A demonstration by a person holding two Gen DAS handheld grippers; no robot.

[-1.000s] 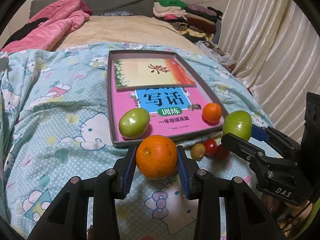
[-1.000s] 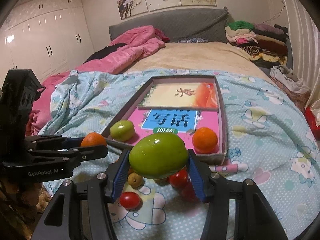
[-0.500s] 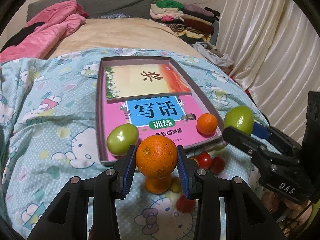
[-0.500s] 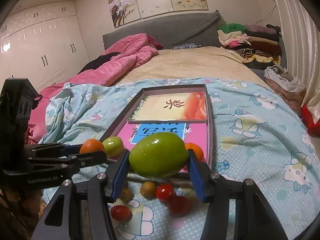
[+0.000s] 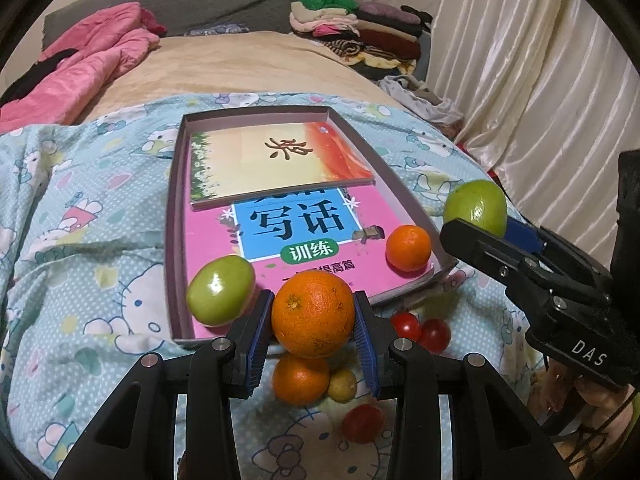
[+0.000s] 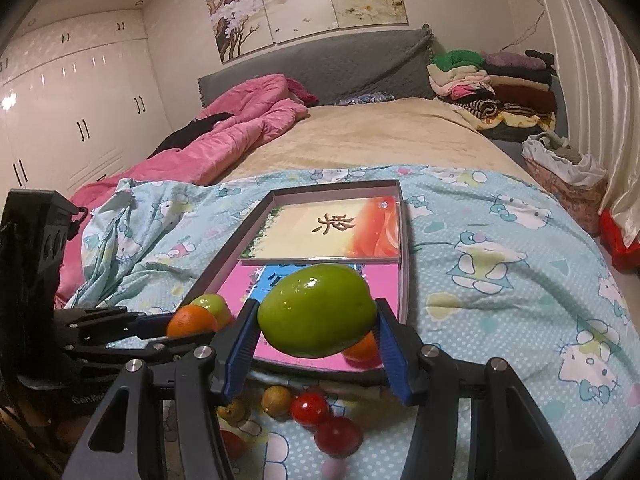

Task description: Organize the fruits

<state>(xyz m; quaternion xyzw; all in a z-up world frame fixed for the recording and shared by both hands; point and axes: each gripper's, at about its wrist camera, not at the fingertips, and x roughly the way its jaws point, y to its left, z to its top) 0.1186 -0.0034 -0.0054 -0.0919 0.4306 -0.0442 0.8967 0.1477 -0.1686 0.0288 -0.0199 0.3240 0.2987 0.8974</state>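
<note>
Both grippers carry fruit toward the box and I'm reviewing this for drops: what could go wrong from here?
1. The orange and green fruit are round and pinched only at their sides; either could slip.
2. The box lies on soft bedding and may tip, rolling fruit.
3. The grippers, close together, might collide.

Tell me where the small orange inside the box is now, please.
In the left wrist view, the small orange lies in the box's near right corner, on the pink book, across from the green fruit at the near left.
</note>
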